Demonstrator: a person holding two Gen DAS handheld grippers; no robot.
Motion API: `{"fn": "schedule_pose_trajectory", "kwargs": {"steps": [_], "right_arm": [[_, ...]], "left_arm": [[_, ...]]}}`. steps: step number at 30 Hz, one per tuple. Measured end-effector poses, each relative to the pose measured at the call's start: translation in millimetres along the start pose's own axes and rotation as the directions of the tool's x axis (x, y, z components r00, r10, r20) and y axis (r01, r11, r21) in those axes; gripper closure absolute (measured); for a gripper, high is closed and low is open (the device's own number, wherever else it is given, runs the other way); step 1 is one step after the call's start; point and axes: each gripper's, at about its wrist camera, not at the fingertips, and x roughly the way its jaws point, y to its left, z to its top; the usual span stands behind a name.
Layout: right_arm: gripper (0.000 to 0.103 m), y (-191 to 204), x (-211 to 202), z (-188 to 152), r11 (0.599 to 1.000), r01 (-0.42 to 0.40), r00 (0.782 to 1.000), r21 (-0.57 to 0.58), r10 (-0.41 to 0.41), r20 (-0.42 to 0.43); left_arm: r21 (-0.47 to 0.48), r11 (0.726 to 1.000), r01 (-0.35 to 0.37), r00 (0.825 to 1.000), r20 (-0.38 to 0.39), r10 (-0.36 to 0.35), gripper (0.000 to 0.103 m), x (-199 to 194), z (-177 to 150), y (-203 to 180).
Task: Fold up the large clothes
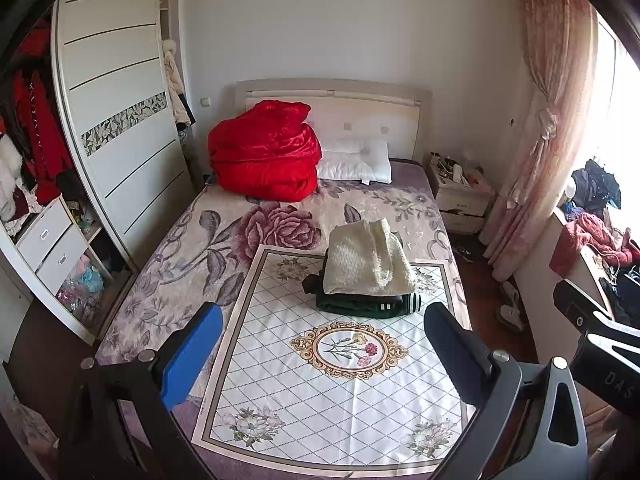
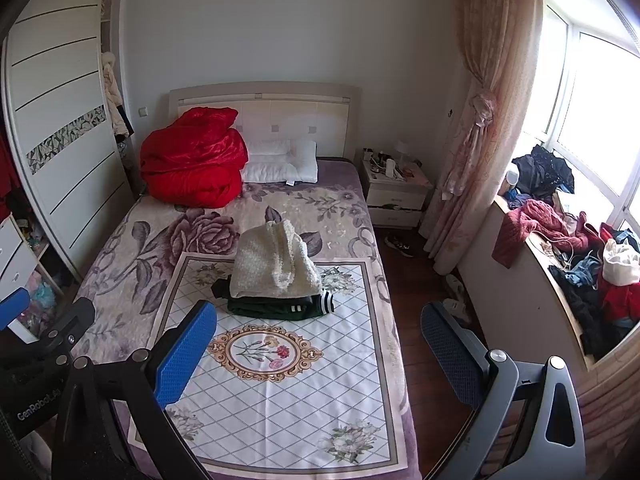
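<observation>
Left wrist: left gripper [image 1: 324,354] & right gripper [image 2: 320,348] gaped empty, near of stack [image 1: 366,270] on bed [image 1: 180,248].

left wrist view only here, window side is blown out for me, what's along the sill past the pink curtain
Observer: A long heap of loose clothes on the window ledge, including a dark red knitted garment hanging over its edge.
Operator: anything white in that heap
Observer: Yes, a white bundled cloth sits near the right end, on top of blue and red pieces.
Operator: where's my left tool from the other side
Observer: The left tool shows at the right wrist view's left edge; one blue pad is visible, and it hangs beside the bed, holding nothing I can see.
Operator: right tool holding anything
Observer: No, the right tool is open and empty, above the white diamond-patterned cloth.
</observation>
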Motion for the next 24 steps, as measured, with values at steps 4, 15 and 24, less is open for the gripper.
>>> {"fn": "schedule_pose_trajectory", "kwargs": {"steps": [4,15,24], "right_arm": [[0.000,2,0,3,1.000,-0.005,1.000,-0.004,0.005,0.003],[0.000,7,-2,7,1.000,-0.013,1.000,-0.007,0.014,0.008],[0.000,5,-9,8,1.000,-0.020,1.000,0.008,0.020,0.018]], "left_arm": [[-0.001,1.000,-0.005,1.000,0.006,0.005,0.000,-4,-2,-1],[-0.008,1.000,-0.010,1.000,0.014,0.010,0.000,-9,-1,-4],[-0.016,1.000,-0.010,0.999,0.032,0.011,0.000,-22,3,-10]]}}
